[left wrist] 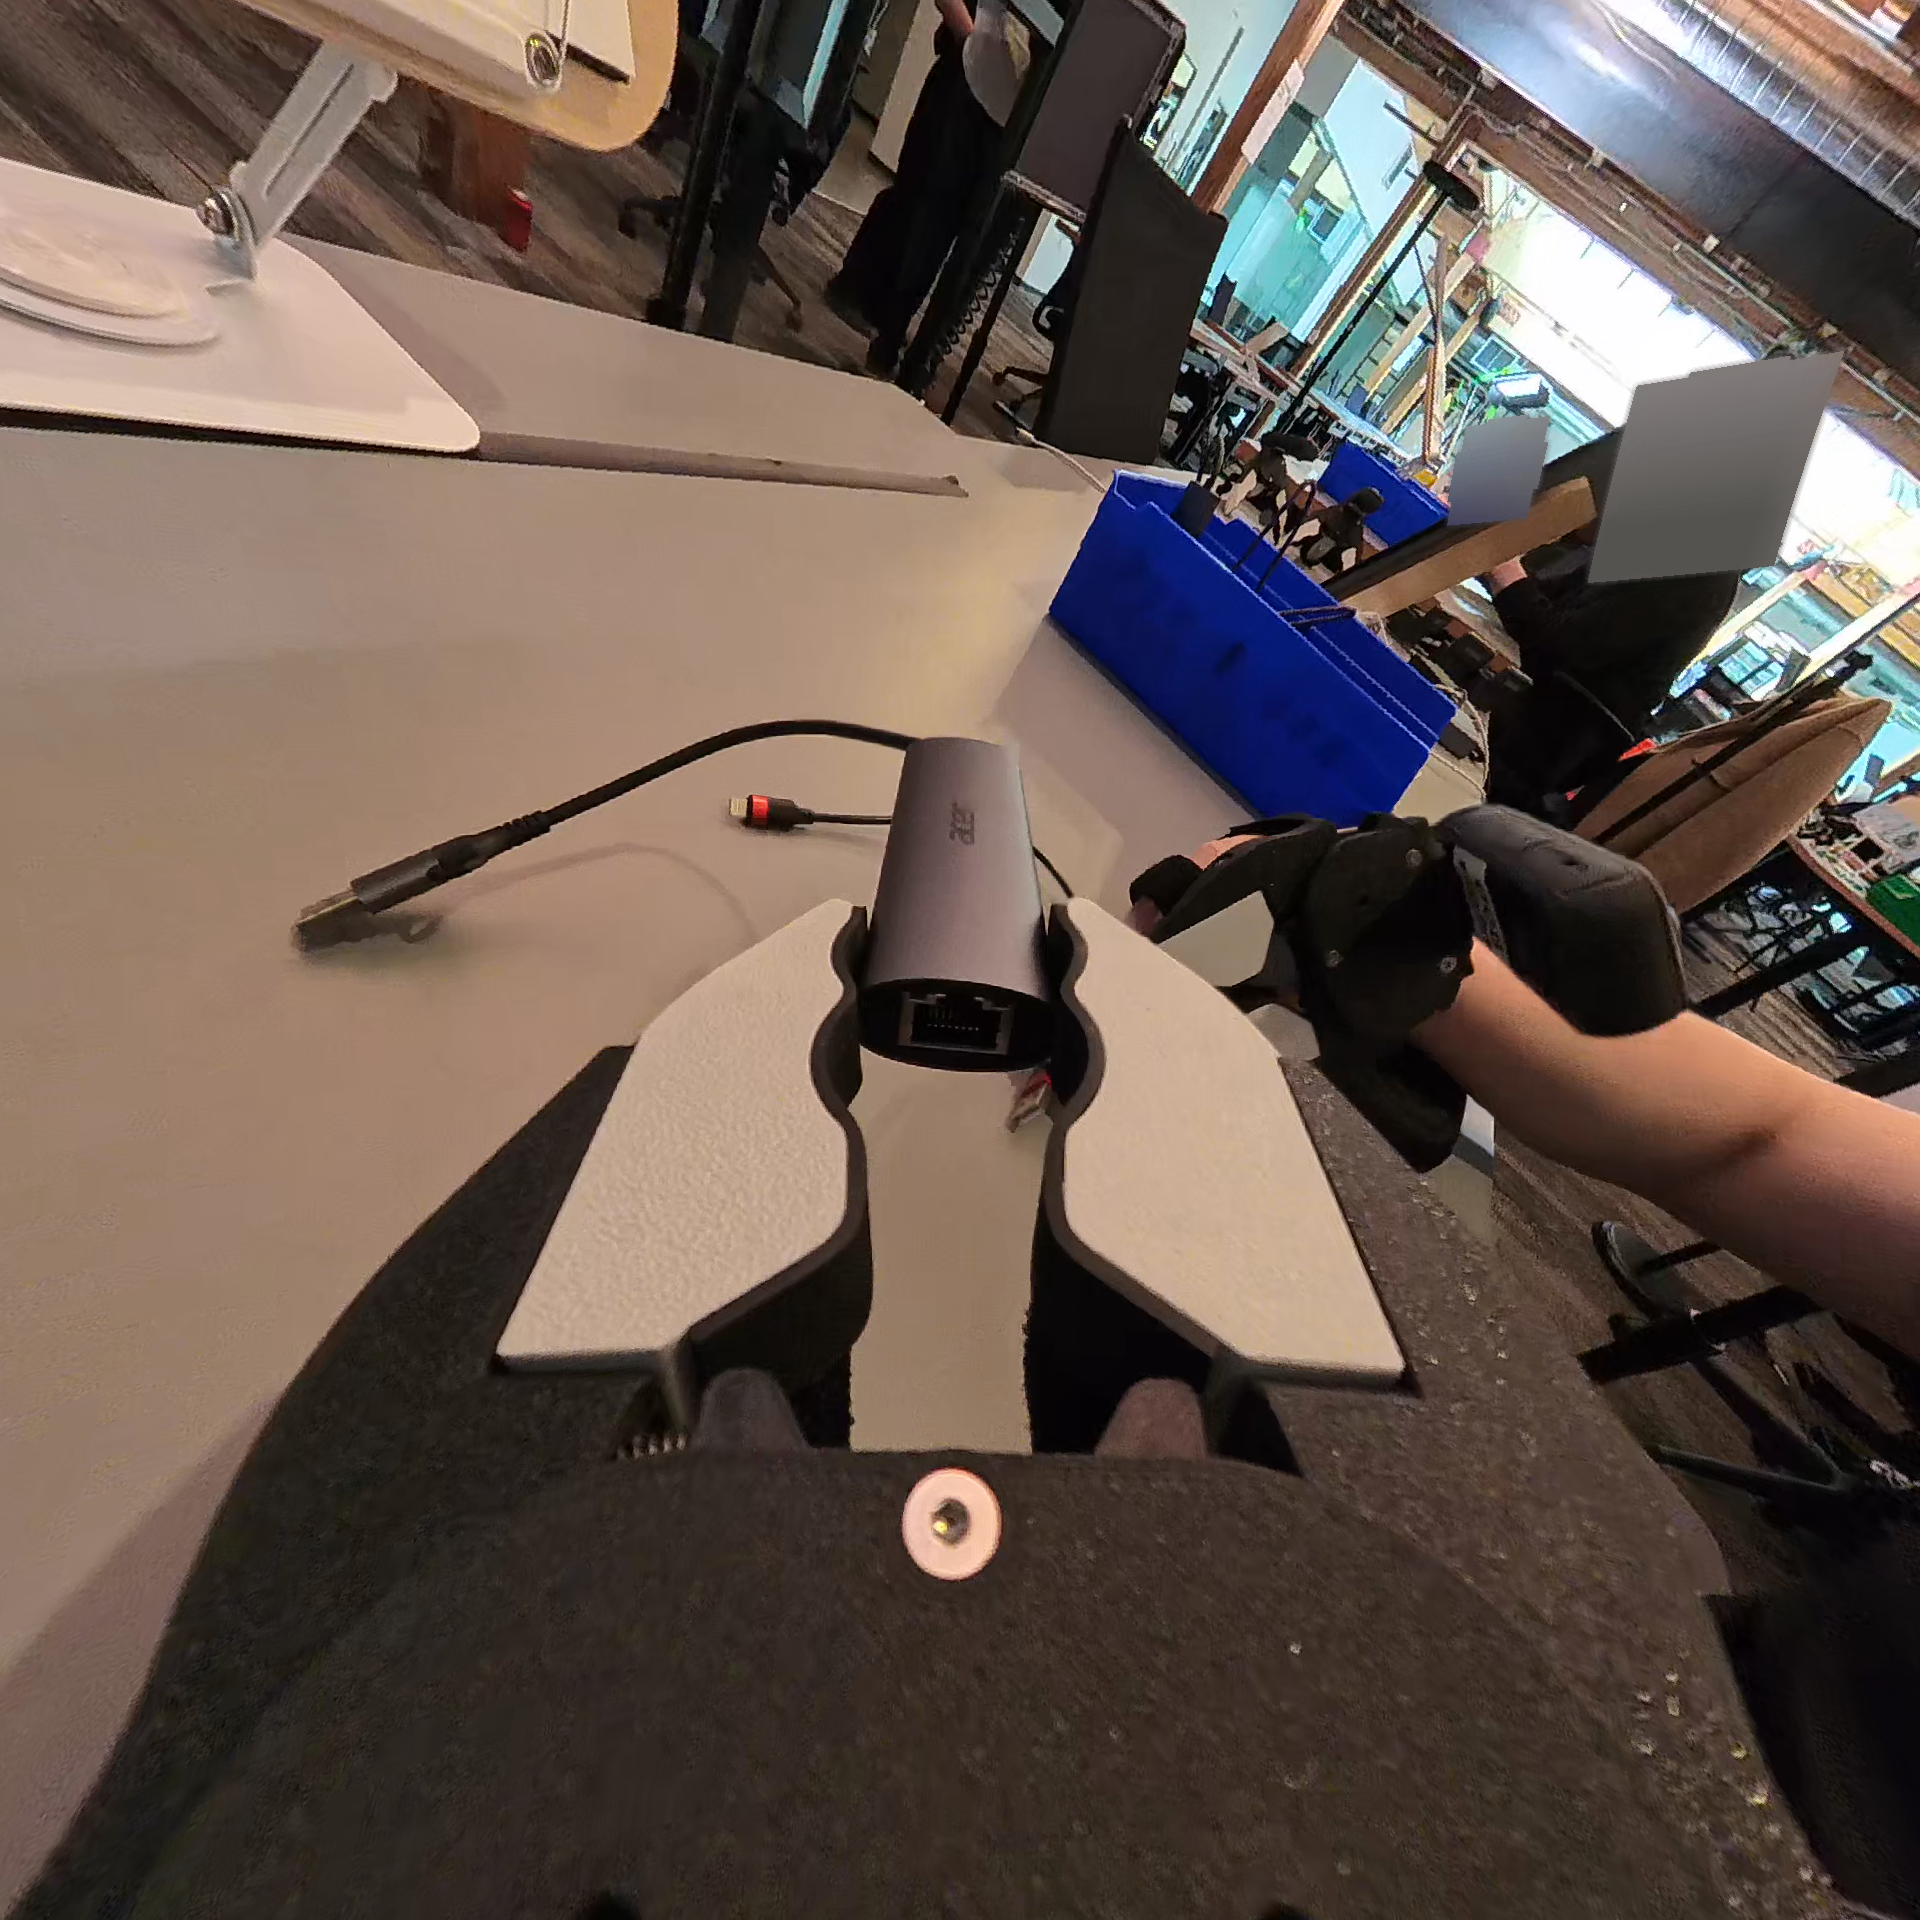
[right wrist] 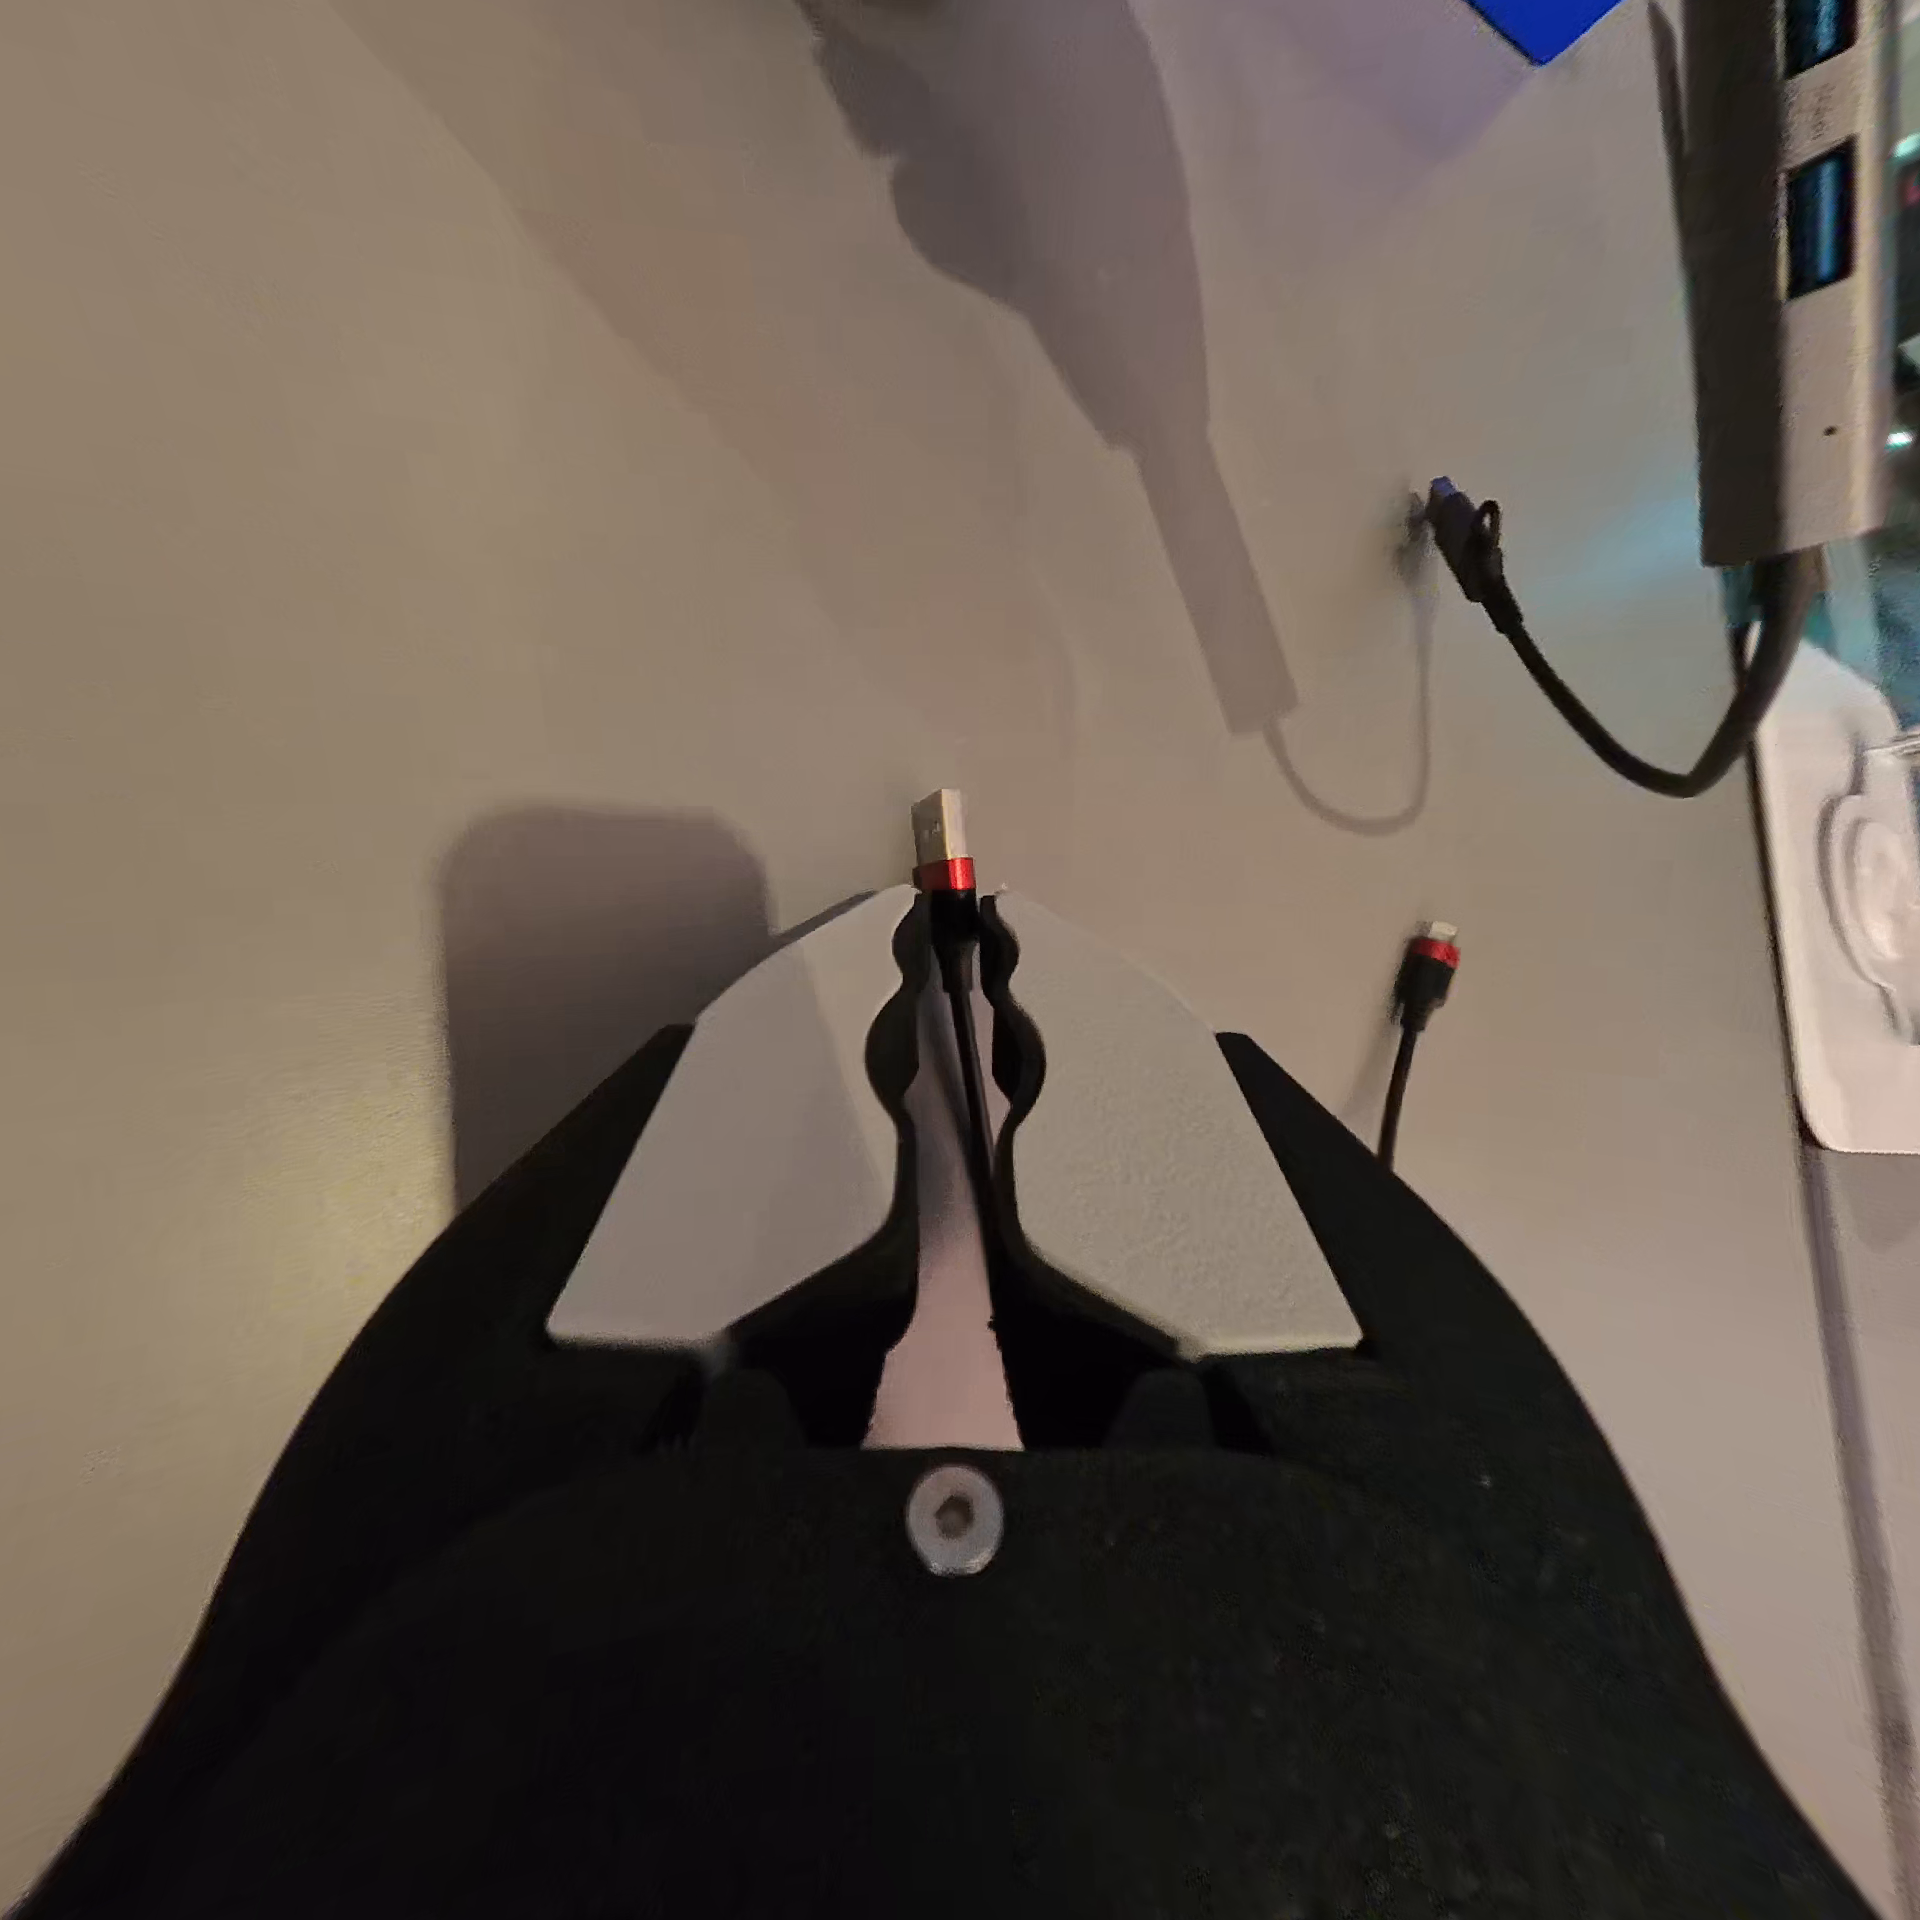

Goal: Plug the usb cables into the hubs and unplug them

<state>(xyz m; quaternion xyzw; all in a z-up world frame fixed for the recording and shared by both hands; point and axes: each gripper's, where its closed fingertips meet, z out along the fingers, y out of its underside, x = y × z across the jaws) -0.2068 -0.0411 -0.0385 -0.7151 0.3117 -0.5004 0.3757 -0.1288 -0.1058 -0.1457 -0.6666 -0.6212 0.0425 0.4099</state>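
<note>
1. The left gripper (left wrist: 954, 966) is clamped on a grey hub (left wrist: 954, 894), fingers pressed to both its sides, holding it with its network port toward the camera above a grey table (left wrist: 312, 644).

2. The hub's own lead (left wrist: 582, 805) trails off to the left and ends in a plug (left wrist: 338, 914) lying unconnected on the table.

3. The right gripper (right wrist: 954, 904) is nearly closed on a black cable (right wrist: 961, 997) just behind its red collar, the silver USB plug (right wrist: 938, 823) sticking out past the fingertips and pointing at bare table.

4. The cable's other end, a small red-collared connector (right wrist: 1432, 961), lies loose on the table to the right; the left wrist view shows it just beside the hub.

5. In the right wrist view the hub hangs at the top right edge, its blue ports (right wrist: 1818, 213) showing empty, well apart from the held plug.

6. Judged from this, the stage is between grasp and insertion: both pieces are in hand but no plug is seated. Lining the plug up with a port, pushing it in and pulling it out all appear to remain.

7. A blue bin (left wrist: 1236, 665) and a white stand (left wrist: 208, 353) sit farther back on the table.
</note>
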